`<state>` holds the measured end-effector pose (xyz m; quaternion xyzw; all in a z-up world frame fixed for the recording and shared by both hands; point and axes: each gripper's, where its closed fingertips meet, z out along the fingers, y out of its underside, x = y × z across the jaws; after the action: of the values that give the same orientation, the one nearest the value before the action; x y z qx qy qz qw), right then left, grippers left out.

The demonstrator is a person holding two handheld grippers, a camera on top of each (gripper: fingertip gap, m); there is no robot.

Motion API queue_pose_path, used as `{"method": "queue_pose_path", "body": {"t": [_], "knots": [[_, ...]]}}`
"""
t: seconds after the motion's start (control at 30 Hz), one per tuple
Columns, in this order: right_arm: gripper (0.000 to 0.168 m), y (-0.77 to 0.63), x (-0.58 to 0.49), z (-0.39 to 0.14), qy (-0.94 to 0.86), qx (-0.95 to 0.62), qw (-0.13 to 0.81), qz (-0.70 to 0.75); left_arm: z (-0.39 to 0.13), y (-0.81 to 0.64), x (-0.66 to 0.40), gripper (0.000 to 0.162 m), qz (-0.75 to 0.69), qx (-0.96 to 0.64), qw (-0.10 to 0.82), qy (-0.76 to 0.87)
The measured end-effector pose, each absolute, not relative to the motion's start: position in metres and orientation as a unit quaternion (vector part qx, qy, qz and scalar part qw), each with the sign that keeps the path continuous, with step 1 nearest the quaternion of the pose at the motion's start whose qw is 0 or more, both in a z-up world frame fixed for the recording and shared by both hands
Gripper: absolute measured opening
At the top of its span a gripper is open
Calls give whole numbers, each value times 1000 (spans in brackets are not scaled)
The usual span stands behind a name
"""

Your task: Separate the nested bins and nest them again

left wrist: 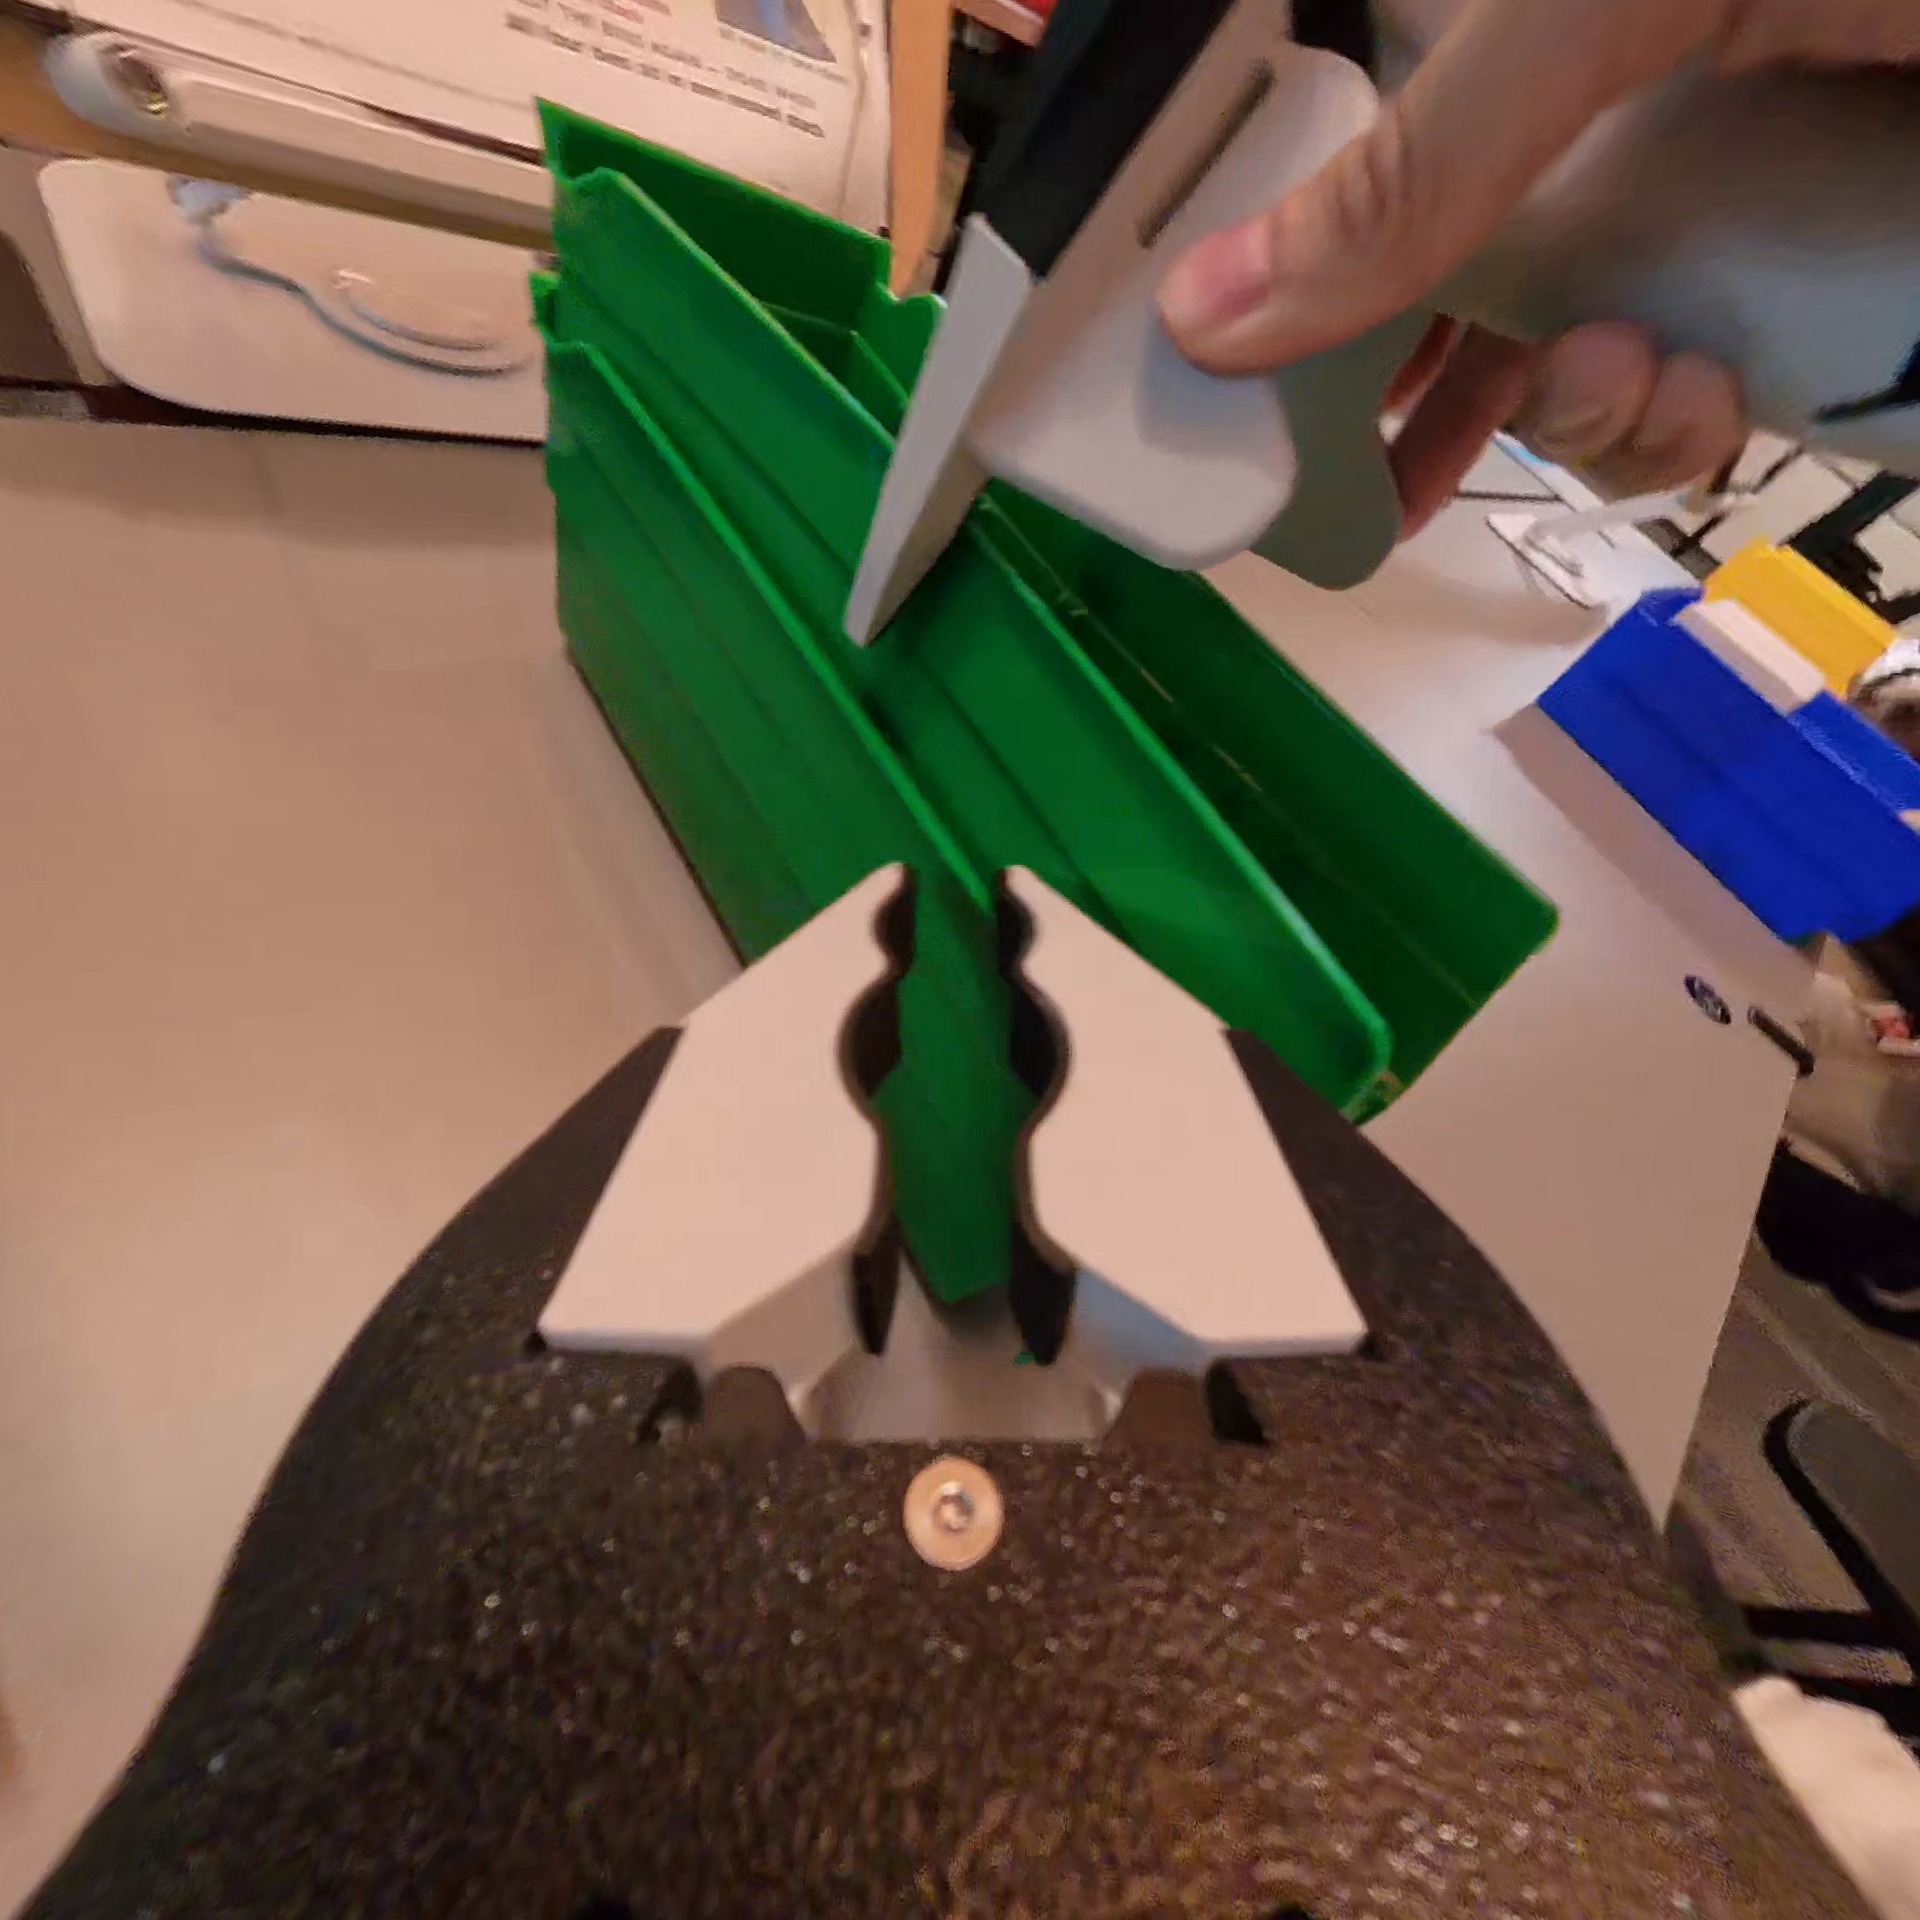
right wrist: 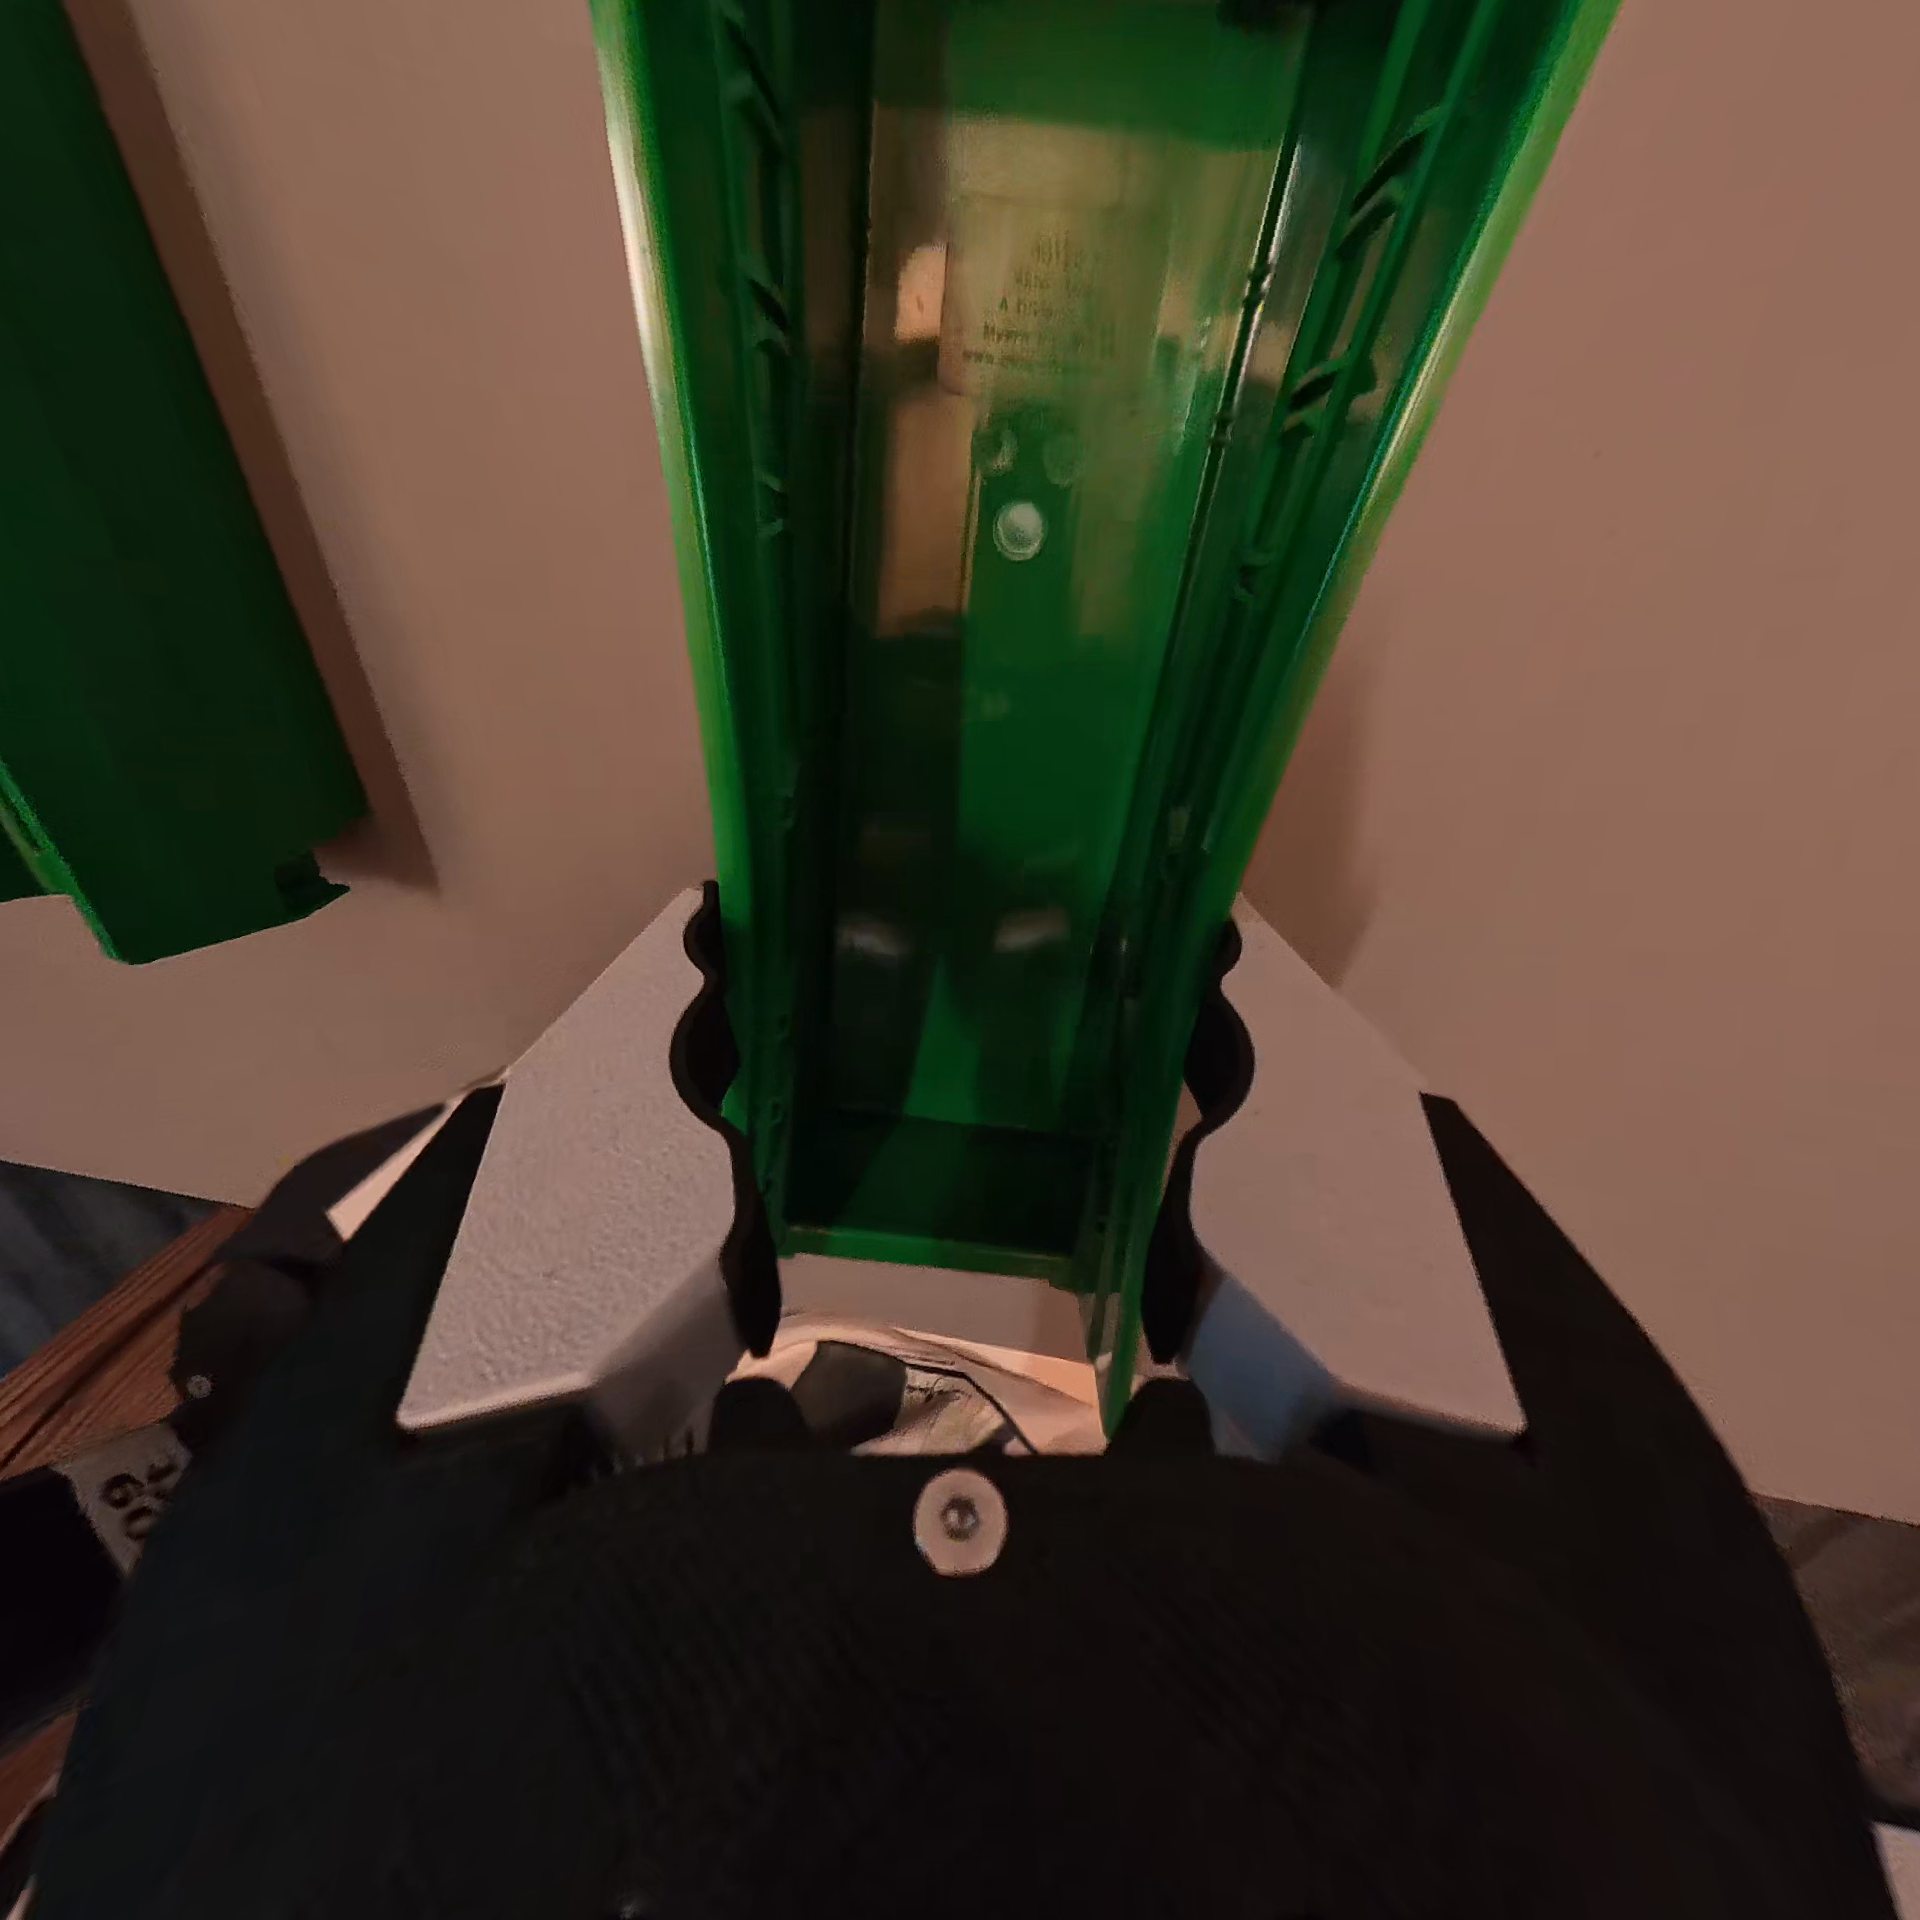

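The left gripper [left wrist: 951, 1091] pinched one wall of the nested green bins [left wrist: 727, 644] on the table [left wrist: 260, 831], while the right gripper [right wrist: 961, 1101] clamped across a narrow green bin [right wrist: 1039, 623]. Separation seemed underway; next, likely pulling them apart.

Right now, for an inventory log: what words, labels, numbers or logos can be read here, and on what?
I won't quote writing; this is where it stands.
Narrow green plastic bin, floor: small moulded lettering, dim.
White printed sheet: blurred lines.
Grey tag: digits.
White table's side: small blue logo, unreadable.
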<state>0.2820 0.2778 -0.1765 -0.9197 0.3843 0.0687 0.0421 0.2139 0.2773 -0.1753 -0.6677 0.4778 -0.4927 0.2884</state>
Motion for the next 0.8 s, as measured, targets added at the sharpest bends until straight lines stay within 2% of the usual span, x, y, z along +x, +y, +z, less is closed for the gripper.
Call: {"method": "queue_pose_path", "body": {"t": [0.03, 0.13, 0.3, 0.53, 0.7, 0.8], "knots": [[89, 278, 281, -177, 390, -917, 42, 74, -175, 278, 215, 6, -483, -666, 301, 483], [87, 279, 281, -171, 385, -920, 32, 71, -178, 282, 216, 5, -421, -655, 359, 515], [89, 284, 282, -146, 363, -930, 23, 46, -184, 283, 215, 5, -385, -668, 363, 524], [92, 284, 302, -72, 377, -919, 76, 88, -182, 288, 219, 5, -386, -665, 395, 502], [94, 248, 361, -8, 411, -903, 114, 52, -171, 291, 217, 26, -411, -661, 401, 483], [95, 210, 410, 7, 440, -889, 126, 19, -154, 294, 212, 38, -430, -649, 416, 469]]}}
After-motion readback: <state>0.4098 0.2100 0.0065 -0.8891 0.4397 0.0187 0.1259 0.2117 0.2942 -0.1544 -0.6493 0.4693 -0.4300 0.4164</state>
